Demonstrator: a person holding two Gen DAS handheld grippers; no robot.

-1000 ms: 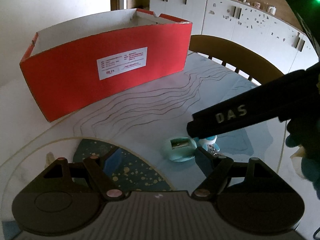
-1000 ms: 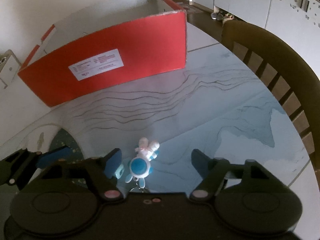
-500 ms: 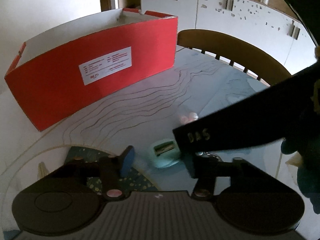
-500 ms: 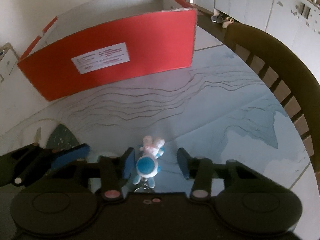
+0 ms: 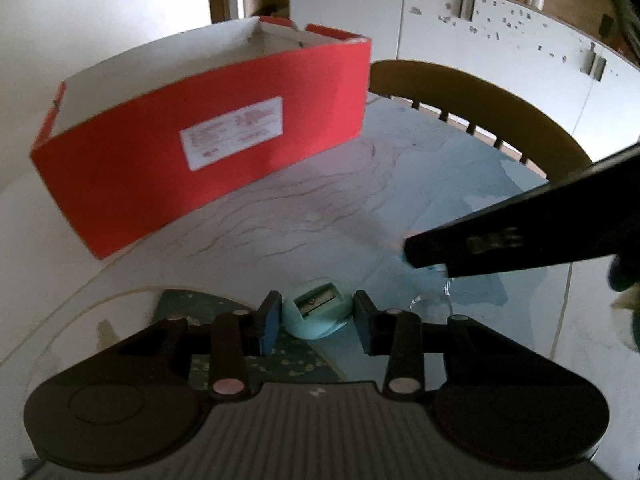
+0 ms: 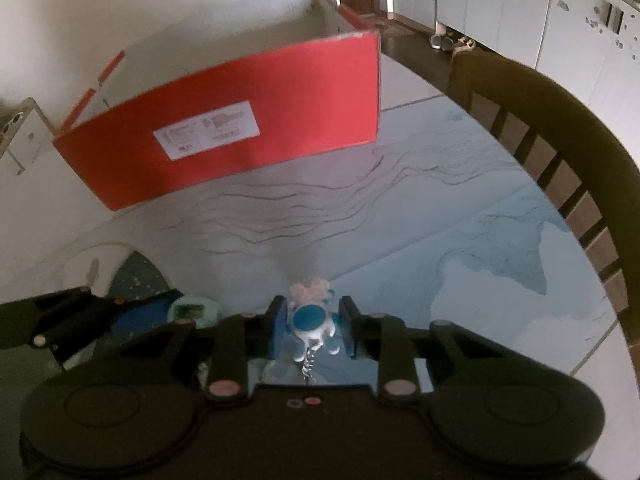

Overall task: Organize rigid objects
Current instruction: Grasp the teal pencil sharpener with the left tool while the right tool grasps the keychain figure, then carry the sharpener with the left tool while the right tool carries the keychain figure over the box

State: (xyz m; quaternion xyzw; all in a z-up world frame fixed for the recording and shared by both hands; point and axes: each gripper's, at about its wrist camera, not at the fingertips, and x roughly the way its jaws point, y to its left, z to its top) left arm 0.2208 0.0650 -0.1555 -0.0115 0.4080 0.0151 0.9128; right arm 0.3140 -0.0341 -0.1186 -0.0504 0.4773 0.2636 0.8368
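Observation:
My left gripper [image 5: 314,314] is shut on a mint-green pencil sharpener [image 5: 318,316], its blue pads against both sides, low over the table. My right gripper [image 6: 312,326] is shut on a small blue-and-white astronaut keychain figure [image 6: 310,320] with a metal chain hanging under it. The sharpener also shows at the lower left of the right wrist view [image 6: 194,312]. The open red cardboard box [image 5: 208,148] stands at the back of the table, also in the right wrist view [image 6: 240,136]. The right gripper's black finger [image 5: 520,240] crosses the left wrist view on the right.
The table [image 6: 400,220] has a pale blue and white marbled cover. A dark wooden chair [image 6: 560,128] stands at its far right edge. White cabinets [image 5: 500,40] line the back wall. The box's inside is hidden from both views.
Both grippers have closed from wide open: the left onto the pencil sharpener, the right onto the astronaut figure. Both views have shifted a little toward the red box.

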